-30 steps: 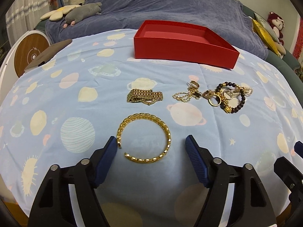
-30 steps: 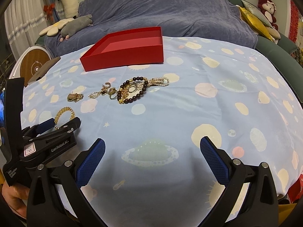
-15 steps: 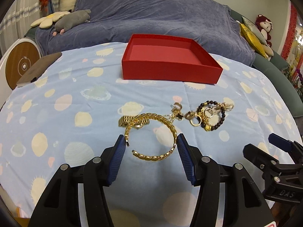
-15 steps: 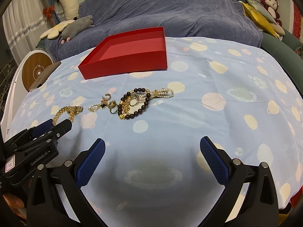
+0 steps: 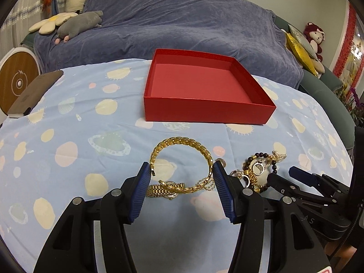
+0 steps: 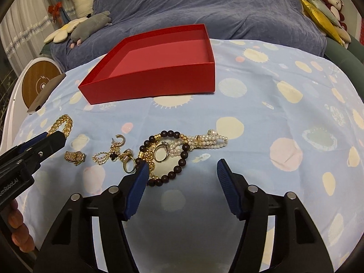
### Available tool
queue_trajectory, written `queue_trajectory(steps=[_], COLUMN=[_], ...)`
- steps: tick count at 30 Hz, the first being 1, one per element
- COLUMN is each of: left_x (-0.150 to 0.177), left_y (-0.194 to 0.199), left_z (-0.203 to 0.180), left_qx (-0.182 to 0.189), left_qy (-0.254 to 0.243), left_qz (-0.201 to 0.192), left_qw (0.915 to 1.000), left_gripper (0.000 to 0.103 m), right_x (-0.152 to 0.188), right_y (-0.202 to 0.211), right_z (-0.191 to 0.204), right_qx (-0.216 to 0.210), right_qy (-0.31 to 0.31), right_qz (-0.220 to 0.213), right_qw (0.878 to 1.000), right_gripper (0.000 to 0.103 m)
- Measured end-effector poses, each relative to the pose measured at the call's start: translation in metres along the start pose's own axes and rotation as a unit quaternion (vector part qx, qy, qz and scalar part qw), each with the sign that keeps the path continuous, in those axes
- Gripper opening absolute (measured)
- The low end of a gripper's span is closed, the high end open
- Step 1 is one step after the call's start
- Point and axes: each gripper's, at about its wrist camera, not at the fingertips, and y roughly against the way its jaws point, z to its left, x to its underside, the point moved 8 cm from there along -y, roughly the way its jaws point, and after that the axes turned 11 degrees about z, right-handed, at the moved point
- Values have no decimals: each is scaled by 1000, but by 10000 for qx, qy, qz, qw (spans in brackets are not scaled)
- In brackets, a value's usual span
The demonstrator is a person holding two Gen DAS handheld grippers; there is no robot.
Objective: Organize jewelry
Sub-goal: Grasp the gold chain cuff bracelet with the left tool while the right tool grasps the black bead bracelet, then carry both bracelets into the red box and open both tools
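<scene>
My left gripper [image 5: 182,170] is shut on a gold cuff bracelet [image 5: 182,141] and holds it above the cloth; the bracelet also shows in the right wrist view [image 6: 62,122]. Below it lies a gold link watch band [image 5: 157,190] [image 6: 74,155]. A pile of rings, earrings, a dark bead bracelet [image 6: 179,159] and a pearl bracelet [image 6: 211,142] lies just ahead of my right gripper [image 6: 182,170], which is open and empty. An empty red box [image 5: 204,86] [image 6: 154,61] stands farther back on the table.
The table has a light blue cloth with a planet print [image 6: 284,113]. Behind it is a sofa with a blue cover [image 5: 182,22] and soft toys. A brown flat object [image 5: 34,91] lies at the table's left edge, beside a round wooden disc [image 5: 16,82].
My left gripper closed on the gold cuff bracelet and lifted it off the cloth, toward the red box. My right gripper moved closer to the jewelry pile.
</scene>
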Motion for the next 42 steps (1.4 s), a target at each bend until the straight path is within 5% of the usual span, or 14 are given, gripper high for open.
queue_trajectory(steps=[6,13,28,36,42], left_x=[-2,3,-16,-94,-166], left_y=[-8,-17,18,36,3], left_z=[-2,-7,-10,-19,-13], left_qx=[63,55,191,94,-51], left_qy=[19,-22,-41,-340,-331], left_qz=[44,149,-135,-498,-524], left_qw=[10000,9999,9997,9981,9981], left_gripper=[54,54,54,54,54], right_x=[0,-2,-30,-112,-184], right_y=[-11,-11,68,99,66], right_z=[-1,-2,22,38,37], right_qx=[20,-3,-471,-477,-478], right_qy=[81,158,374,731,676], right_qz=[55,8,-658,-1107,-1096], right_qw=[9999,9999,9960,9900,9905], right_gripper=[43,8,7,7,7])
